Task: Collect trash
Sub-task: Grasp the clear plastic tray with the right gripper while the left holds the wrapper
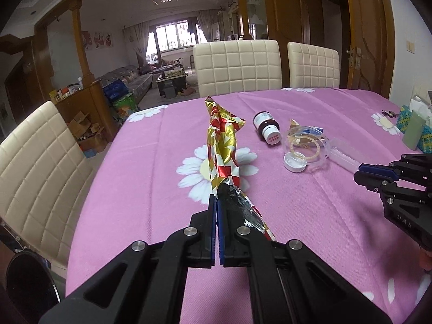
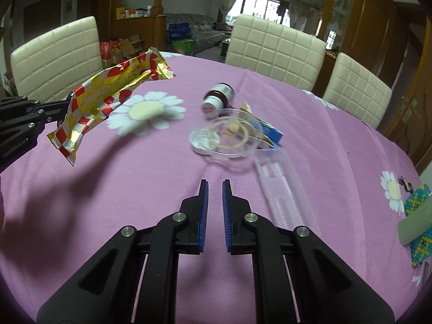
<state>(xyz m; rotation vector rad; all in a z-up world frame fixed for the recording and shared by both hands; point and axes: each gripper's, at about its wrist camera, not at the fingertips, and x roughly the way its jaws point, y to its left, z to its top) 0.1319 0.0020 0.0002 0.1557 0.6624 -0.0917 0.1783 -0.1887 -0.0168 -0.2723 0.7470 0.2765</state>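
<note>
A long gold, red and white foil wrapper [image 1: 222,145] hangs lifted above the pink flowered tablecloth [image 1: 135,189], and my left gripper [image 1: 216,198] is shut on its torn silver end. In the right wrist view the same wrapper [image 2: 108,100] sticks out sideways from the left gripper [image 2: 63,110] at the left edge. My right gripper [image 2: 215,182] hovers over the cloth, jaws drawn together to a narrow slit with nothing between them. A brown bottle [image 2: 218,97] lies on its side beyond it, beside a clear round plastic lid [image 2: 229,135], a blue packet [image 2: 271,132] and a clear ridged tray [image 2: 280,186].
Cream padded chairs [image 1: 237,67] stand around the table's far and left sides. A beaded blue-and-yellow box [image 2: 421,232] with a grey-green case [image 2: 413,229] sits at the right edge. Cardboard boxes [image 1: 86,132] lie on the floor to the left.
</note>
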